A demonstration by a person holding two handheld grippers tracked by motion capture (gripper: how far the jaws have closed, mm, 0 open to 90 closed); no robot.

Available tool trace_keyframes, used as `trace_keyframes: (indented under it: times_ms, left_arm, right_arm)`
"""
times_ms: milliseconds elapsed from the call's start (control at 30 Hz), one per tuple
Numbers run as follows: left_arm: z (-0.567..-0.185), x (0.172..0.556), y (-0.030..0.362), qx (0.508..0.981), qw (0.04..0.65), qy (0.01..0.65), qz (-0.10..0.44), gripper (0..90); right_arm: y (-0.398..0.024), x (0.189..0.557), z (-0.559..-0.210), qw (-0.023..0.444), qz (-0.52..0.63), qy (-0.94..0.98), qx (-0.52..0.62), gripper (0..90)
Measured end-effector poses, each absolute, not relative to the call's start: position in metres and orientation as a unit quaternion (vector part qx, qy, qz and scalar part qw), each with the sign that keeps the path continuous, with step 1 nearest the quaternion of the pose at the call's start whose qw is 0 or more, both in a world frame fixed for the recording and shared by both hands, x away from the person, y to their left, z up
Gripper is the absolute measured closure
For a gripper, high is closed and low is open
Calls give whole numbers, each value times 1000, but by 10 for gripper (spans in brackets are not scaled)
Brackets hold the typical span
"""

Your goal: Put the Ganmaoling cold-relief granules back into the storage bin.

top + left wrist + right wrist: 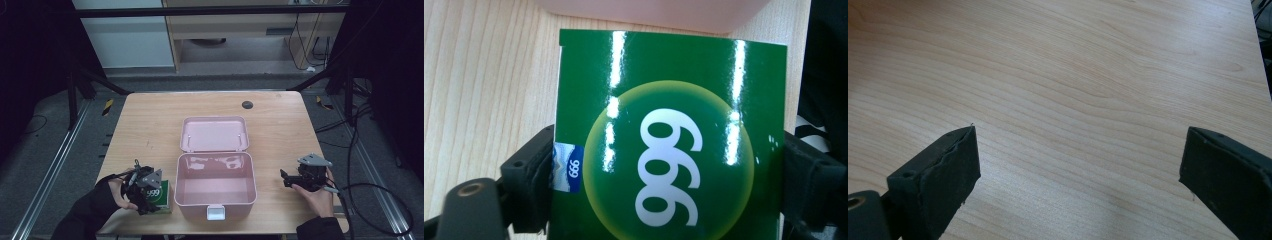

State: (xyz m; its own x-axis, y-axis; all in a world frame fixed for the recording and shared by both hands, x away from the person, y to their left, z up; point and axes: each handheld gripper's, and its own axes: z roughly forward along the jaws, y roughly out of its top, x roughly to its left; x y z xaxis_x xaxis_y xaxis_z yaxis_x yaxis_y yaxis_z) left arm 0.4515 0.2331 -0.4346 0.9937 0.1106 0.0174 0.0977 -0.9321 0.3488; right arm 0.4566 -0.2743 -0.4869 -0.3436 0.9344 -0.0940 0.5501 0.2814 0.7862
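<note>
A pale wooden table (150, 125) stands on grey floor. The left gripper (145, 192) pinches the green box (669, 135), at nine o'clock of the open pink case (216, 187). The right gripper (300, 179) is spread over bare wood near the table's right edge.

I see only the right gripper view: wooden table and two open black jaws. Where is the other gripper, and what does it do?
Observer: The left gripper is at the table's near left, down on a green box printed "999".
Operator: Does it grip the box?
Observer: In the left gripper view the jaws stand against both sides of the green box; they look closed on it.
Operator: What is between the two grippers?
Observer: An open pink case, empty, its lid laid back. The green box lies beside its left wall.
</note>
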Motion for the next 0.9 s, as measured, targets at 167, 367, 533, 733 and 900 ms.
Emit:
trace_keyframes:
  times_ms: [167, 367, 533, 733, 900]
  left_arm:
    - [-432, 452, 233, 984, 171, 54, 15, 145]
    - [-428, 451, 235, 981, 181, 67, 7, 149]
    - [-414, 450, 238, 981, 184, 68, 10, 149]
    - [-396, 450, 239, 977, 200, 68, 17, 150]
    - [-386, 451, 239, 976, 206, 71, 22, 150]
  right_arm:
    - [-275, 457, -487, 286, 334, 748, 497, 31]
    - [-275, 457, -487, 286, 335, 747, 497, 32]
    - [-276, 457, -487, 289, 336, 746, 497, 34]
    - [-276, 456, -487, 287, 336, 746, 498, 39]
    - [-276, 456, -487, 286, 337, 745, 499, 40]
